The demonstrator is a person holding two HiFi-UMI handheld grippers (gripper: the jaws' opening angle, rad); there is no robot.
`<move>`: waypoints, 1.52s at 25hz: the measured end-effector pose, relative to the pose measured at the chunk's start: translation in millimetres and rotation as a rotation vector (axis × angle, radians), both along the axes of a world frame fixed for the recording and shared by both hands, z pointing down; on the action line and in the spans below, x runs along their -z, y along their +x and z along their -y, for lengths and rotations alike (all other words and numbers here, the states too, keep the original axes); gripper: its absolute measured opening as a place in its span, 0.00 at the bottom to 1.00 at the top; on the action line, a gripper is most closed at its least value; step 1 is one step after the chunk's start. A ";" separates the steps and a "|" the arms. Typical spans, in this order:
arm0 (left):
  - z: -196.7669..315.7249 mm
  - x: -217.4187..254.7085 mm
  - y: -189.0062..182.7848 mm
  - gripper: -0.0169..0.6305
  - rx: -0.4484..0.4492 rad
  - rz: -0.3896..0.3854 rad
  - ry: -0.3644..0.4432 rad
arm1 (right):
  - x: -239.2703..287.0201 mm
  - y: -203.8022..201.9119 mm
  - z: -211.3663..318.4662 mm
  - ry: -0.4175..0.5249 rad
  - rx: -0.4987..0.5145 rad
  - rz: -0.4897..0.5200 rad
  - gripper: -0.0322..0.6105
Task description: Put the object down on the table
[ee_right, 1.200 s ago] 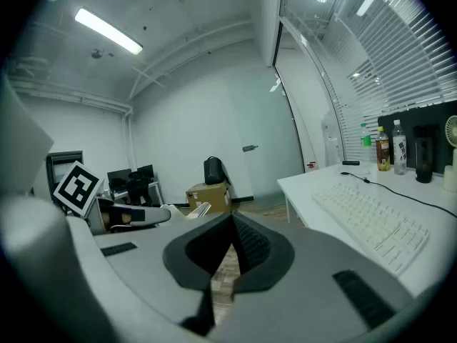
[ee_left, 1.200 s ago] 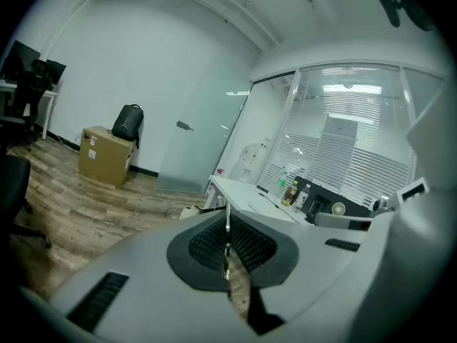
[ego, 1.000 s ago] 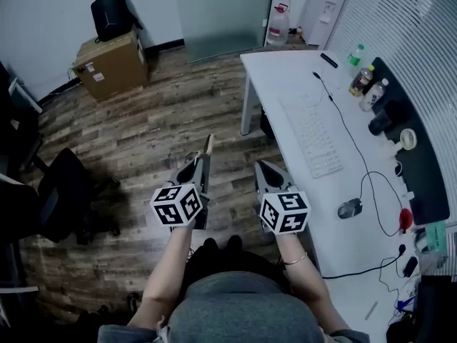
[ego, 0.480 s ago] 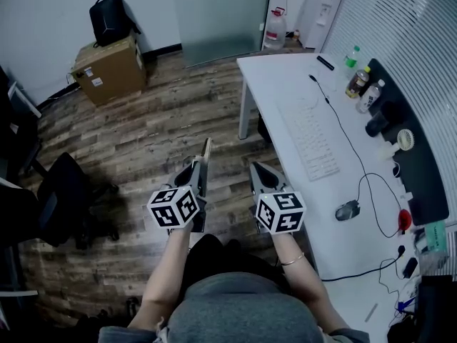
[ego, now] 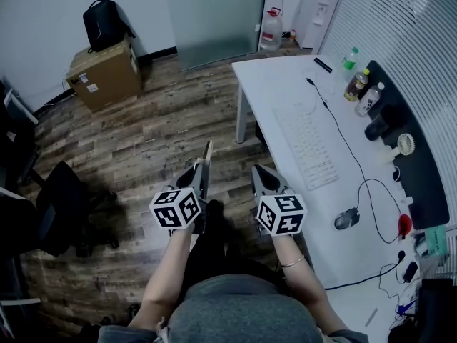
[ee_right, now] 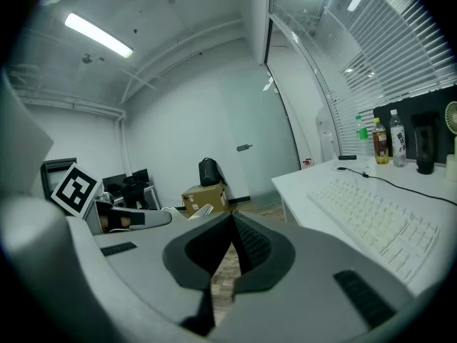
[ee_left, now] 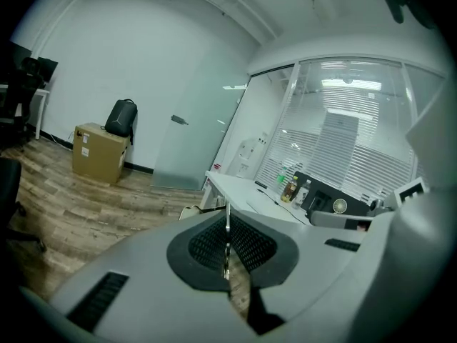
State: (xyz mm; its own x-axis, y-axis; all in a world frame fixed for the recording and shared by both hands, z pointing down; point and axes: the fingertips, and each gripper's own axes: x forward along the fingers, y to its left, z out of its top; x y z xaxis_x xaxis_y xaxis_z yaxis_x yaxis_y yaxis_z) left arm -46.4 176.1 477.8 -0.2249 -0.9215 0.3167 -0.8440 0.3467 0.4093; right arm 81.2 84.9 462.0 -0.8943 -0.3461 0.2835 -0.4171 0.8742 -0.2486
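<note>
- Our left gripper [ego: 201, 168] pinches the thin strip [ego: 208, 151] over the floor; our right gripper [ego: 258, 171] is closed and empty.
- We should carry it over the white table [ego: 275, 84], lower it flat, then release.

Grainy wood-plank floor [ego: 164, 120]; smooth matt white table [ego: 271, 84]; brown cardboard box [ego: 103, 77].

table [ego: 280, 91]: white | holds: keyboard [ego: 308, 146], mouse [ego: 347, 219], bottles [ego: 358, 84] | floor [ego: 153, 131]: cardboard box [ego: 104, 75]
</note>
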 end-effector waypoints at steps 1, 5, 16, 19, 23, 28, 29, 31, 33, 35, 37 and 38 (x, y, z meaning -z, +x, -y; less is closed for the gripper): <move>5.9 -1.3 -3.8 0.06 -0.005 -0.002 0.000 | -0.7 -3.2 4.9 -0.001 -0.006 0.000 0.06; 35.1 -6.3 -26.1 0.06 -0.017 -0.014 0.010 | -6.6 -20.2 29.2 0.001 -0.029 -0.016 0.06; 136.0 -5.2 -113.8 0.06 -0.104 -0.030 0.013 | -4.2 -99.1 115.7 -0.008 -0.111 -0.031 0.06; 161.6 -2.1 -133.7 0.06 -0.134 -0.034 0.015 | -0.4 -115.9 138.0 -0.005 -0.145 -0.034 0.06; 193.2 1.7 -156.9 0.06 -0.175 -0.033 0.016 | 2.7 -134.1 161.9 -0.005 -0.195 -0.036 0.06; 230.1 6.8 -179.6 0.06 -0.227 -0.030 0.028 | 5.8 -148.3 188.0 0.006 -0.261 -0.042 0.06; 237.0 7.5 -183.4 0.06 -0.237 -0.030 0.029 | 6.4 -150.3 192.2 0.007 -0.274 -0.042 0.06; 248.7 7.9 -188.6 0.06 -0.259 -0.036 0.028 | 6.0 -151.9 197.9 0.002 -0.303 -0.040 0.06; 259.5 7.8 -190.0 0.06 -0.283 -0.042 0.026 | 4.6 -150.4 202.1 -0.007 -0.332 -0.040 0.06; 271.0 8.1 -189.4 0.06 -0.309 -0.046 0.028 | 4.2 -148.2 207.1 -0.010 -0.356 -0.040 0.06; 281.5 7.6 -187.9 0.06 -0.332 -0.047 0.025 | 3.5 -145.2 212.6 -0.014 -0.379 -0.038 0.06; 286.7 7.0 -186.8 0.06 -0.343 -0.046 0.023 | 2.9 -143.3 215.5 -0.017 -0.392 -0.038 0.06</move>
State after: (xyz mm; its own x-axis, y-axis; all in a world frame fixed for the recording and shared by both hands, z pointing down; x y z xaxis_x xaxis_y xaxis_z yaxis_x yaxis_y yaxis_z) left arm -233.2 -110.5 470.8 0.1129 -0.9481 0.2973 -0.8901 0.0365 0.4543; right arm -62.1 -130.6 459.1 -0.6841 -0.6542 0.3226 -0.7276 0.6428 -0.2395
